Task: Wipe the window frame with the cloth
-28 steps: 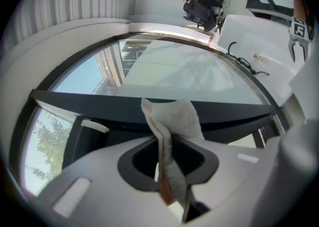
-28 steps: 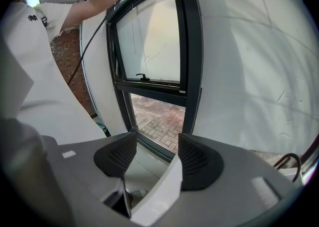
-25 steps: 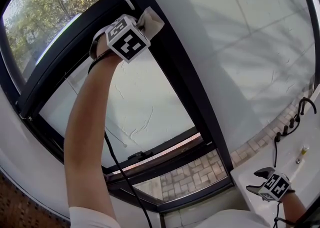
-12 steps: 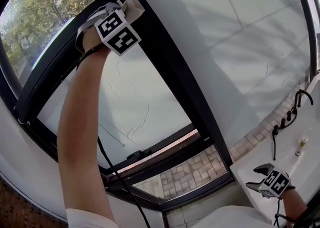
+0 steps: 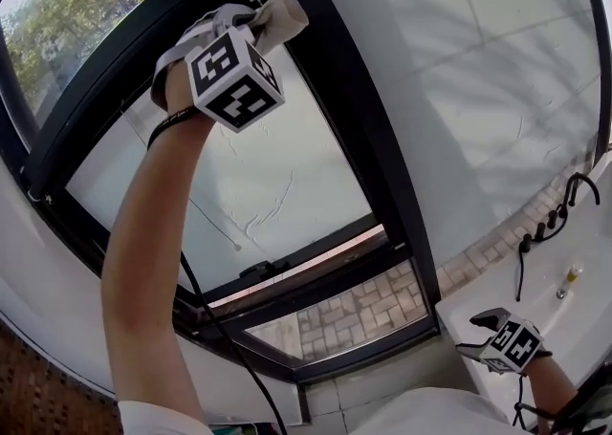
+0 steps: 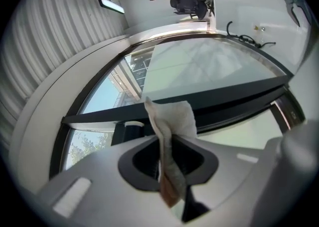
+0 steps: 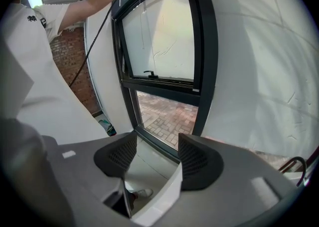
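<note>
while aloft, left hand-held gripper [image 5: 256, 30] with cloth [image 5: 284, 12] against window frame [image 5: 337, 98]

Daylight falls on a white wall [image 5: 478, 89] beside the window [image 5: 273, 184], with trees [image 5: 67, 3] and brick paving [image 5: 354, 314] outside.

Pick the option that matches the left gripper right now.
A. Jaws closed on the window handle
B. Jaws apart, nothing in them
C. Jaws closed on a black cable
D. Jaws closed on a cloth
D: in the left gripper view, the left gripper has its jaws pressed onto the cloth, which sticks up between them towards the dark window frame.
</note>
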### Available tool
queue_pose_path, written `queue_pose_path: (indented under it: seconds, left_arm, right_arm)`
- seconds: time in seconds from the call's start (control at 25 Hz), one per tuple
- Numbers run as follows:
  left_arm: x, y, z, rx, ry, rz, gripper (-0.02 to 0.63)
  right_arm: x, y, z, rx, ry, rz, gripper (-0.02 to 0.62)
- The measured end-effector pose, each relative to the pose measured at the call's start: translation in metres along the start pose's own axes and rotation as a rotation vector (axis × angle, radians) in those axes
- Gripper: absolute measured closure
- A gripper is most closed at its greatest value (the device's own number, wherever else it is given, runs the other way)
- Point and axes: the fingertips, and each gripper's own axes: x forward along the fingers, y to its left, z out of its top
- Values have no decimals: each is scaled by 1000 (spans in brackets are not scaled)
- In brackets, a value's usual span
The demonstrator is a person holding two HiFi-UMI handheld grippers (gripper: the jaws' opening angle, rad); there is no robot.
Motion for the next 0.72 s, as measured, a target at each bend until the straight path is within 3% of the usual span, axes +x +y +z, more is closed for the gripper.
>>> queue_pose_path:
  seconds: [0.44, 0.72]
  left_arm:
    - [18, -19, -86, 23, 171, -27, 520]
    - [56, -15, -91, -1, 253, -5, 522]
  right_arm:
    - [20, 24, 32, -60, 5, 55, 333]
    - [6, 21, 13, -10, 11, 26, 333]
